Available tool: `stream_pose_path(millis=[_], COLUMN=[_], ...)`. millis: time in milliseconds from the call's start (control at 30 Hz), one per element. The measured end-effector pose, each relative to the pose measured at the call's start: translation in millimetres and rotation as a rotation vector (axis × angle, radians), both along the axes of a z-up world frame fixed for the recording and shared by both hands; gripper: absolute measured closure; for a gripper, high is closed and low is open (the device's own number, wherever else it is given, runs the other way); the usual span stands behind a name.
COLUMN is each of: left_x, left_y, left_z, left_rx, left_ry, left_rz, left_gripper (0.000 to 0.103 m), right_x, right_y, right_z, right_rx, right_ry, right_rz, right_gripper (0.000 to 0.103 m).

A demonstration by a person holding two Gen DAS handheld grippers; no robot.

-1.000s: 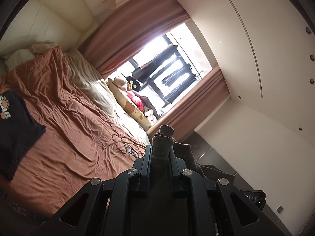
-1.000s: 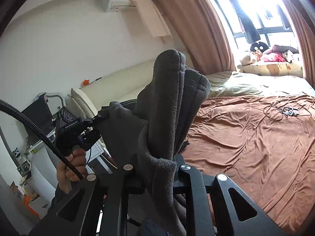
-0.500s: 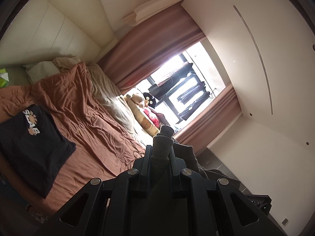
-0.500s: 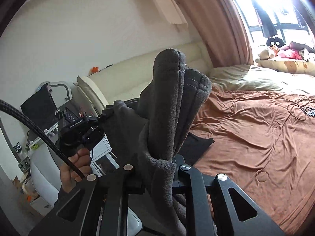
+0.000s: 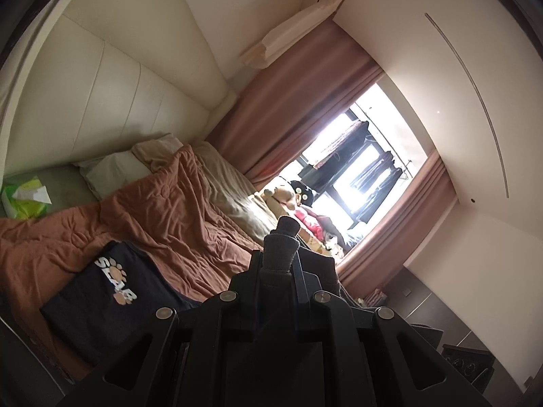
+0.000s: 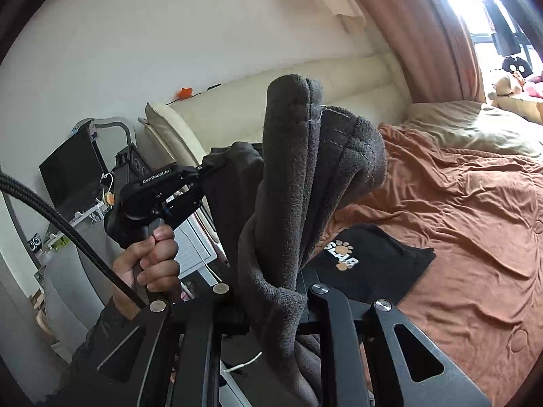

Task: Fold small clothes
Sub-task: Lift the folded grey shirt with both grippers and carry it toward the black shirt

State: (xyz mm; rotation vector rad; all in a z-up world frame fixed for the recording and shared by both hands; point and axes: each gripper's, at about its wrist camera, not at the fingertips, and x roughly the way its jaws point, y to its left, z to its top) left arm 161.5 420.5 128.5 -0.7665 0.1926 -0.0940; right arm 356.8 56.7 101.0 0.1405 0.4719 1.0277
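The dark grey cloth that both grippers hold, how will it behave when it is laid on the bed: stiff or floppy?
Probably floppy: the dark grey cloth droops in soft folds around the right gripper. Its fuzzy pile suggests it grips the pads rather than slips. On the brown quilt it will likely crumple unless spread.

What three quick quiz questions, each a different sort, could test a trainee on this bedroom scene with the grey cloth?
1. True or false: both hand-held grippers are shut on the grey cloth.
2. Multiple choice: the black T-shirt with the paw print lies on A) the floor, B) the brown bedspread, C) the windowsill.
3. Fill in: in the right wrist view, a hand grips the handle of the left ____.

Key
1. True: the left hand-held gripper and the right hand-held gripper each pinch a bunched part of it.
2. B
3. hand-held gripper
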Motion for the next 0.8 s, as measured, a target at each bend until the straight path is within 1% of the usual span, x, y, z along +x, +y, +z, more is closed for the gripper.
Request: stream_pose_path(millis=[133, 200, 300, 467, 533, 633, 667, 733, 800], left_x=[9.4, 13.9, 19.9, 28.5, 36.6, 55.4, 62.7, 77.3, 92.9], left_y=[37.2, 53.8, 73.3, 95.9, 101.8, 108.1, 110.3, 114.9, 118.8], left_z=[-0.4, -2.2, -4.8, -13.8, -21.2, -35.5, -41.6, -55.6, -69.7], left_rx=[-0.006, -0.012, -0.008, 0.001, 0.006, 0.008, 0.009, -0.005, -0.016], left_ry=[-0.030, -0.021, -0.001, 0.044, 0.065, 0.094, 0.107, 0.125, 0.152], left_rz=[0.026, 0.049, 0.077, 0.110, 0.120, 0.127, 0.129, 0.127, 0.130], left_gripper=[0.089, 0.089, 0.089, 0.089, 0.089, 0.089, 0.089, 0.089, 0.089], right_x=[24.0, 33.5, 51.6, 70.9, 85.2, 102.3, 109.2, 128.6, 143.1], right_y=[34.8, 49.8, 64.8, 76.1, 77.7, 82.0, 82.2, 81.9, 80.2], right_z=[-11.0, -14.6, -20.0, -37.2, -46.7, -62.3, -68.2, -78.8, -84.1], right_rx=[-0.011, -0.018, -0.005, 0.007, 0.009, -0.021, -0.026, -0.034, -0.043], right_ry=[0.013, 0.006, 0.035, 0.066, 0.088, 0.081, 0.099, 0.132, 0.137], right_rz=[0.047, 0.065, 0.091, 0.101, 0.094, 0.060, 0.053, 0.035, 0.011], right_gripper=[0.091, 0.091, 0.091, 0.091, 0.091, 0.091, 0.091, 0.091, 0.091])
